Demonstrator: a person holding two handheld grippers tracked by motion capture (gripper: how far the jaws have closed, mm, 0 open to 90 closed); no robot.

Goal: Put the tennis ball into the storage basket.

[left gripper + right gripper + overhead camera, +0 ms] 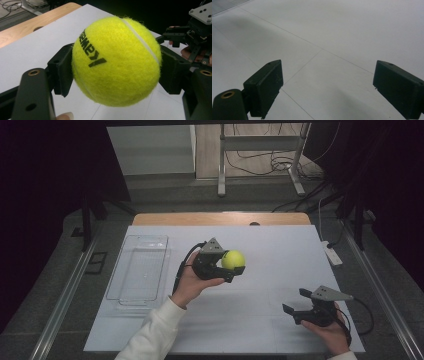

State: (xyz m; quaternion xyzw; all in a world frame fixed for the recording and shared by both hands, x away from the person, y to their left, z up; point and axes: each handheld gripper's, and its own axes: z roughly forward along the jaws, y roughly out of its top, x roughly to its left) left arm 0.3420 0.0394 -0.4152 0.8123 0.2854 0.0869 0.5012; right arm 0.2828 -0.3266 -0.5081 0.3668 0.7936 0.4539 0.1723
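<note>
Tennis ball (233,259), bright yellow, sits near the middle of the high view, clamped between the pads of the left gripper (235,265) and lifted off the white table sheet (260,320). Left of it lies a clear plastic tray (140,270). Lower right, the right gripper (295,301) rests with jaws spread wide, holding nothing.

The left gripper (235,265) clamps a yellow tennis ball (233,259) above the middle of the white table (260,320). A clear plastic tray (141,270) lies along the left edge. The right gripper (296,301), jaws apart, rests near the front right corner
</note>
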